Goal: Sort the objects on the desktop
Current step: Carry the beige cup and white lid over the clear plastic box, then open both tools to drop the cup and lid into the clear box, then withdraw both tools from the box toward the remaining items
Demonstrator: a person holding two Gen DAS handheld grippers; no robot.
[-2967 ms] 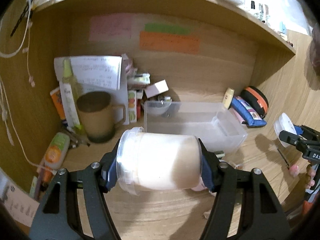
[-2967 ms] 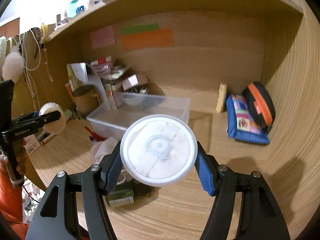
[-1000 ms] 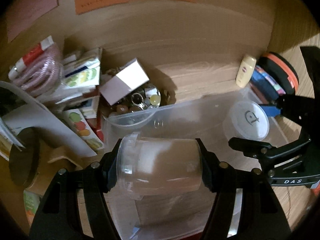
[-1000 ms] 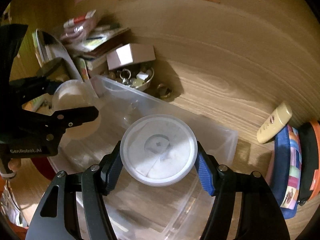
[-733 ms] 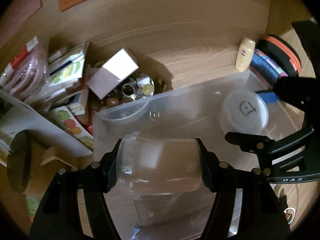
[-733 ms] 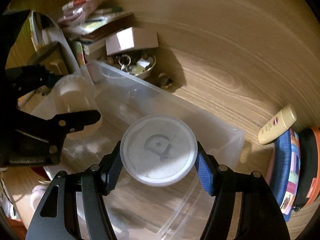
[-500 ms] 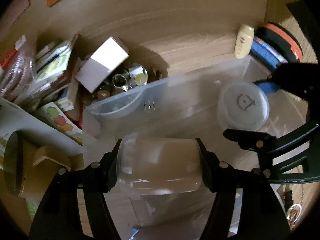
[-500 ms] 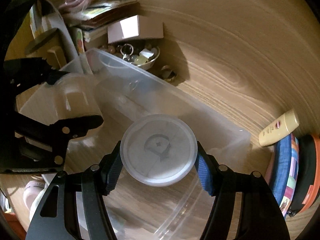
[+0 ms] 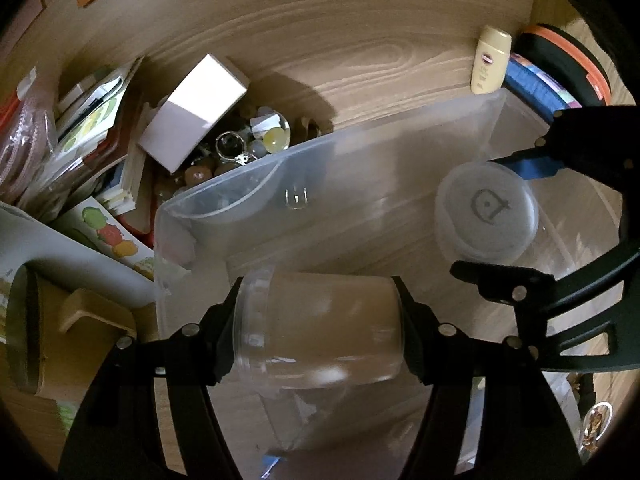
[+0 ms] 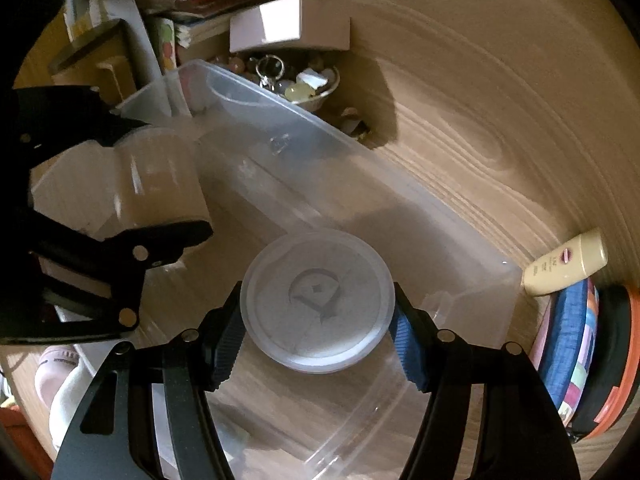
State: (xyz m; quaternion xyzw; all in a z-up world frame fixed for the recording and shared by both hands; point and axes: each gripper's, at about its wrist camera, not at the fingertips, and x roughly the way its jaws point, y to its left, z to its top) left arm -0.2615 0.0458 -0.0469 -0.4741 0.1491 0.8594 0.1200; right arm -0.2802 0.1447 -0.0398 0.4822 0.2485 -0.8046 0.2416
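Wooden desk (image 9: 360, 52) with a wooden back wall fills both views, dim and crowded at its edges. Over it stands a clear plastic bin (image 9: 328, 152), and both task things hang above its open mouth. The left claw (image 9: 316, 316) is clenched on a clear jar (image 9: 320, 320), held sideways by its ends. The right claw (image 10: 318, 312) is clenched on a round lidded tub (image 10: 318, 300), gripped at its rim, lid facing the camera.

I judge the main risk is release from too high: the jar lies on its side, so it may roll or bounce against the bin wall. The two claws are near each other, so they could knock together. Smooth plastic may also slip in the pads. The bin itself is light and may slide toward the small bowl of trinkets (image 9: 240, 148) and the white box (image 9: 196, 108) just behind it.
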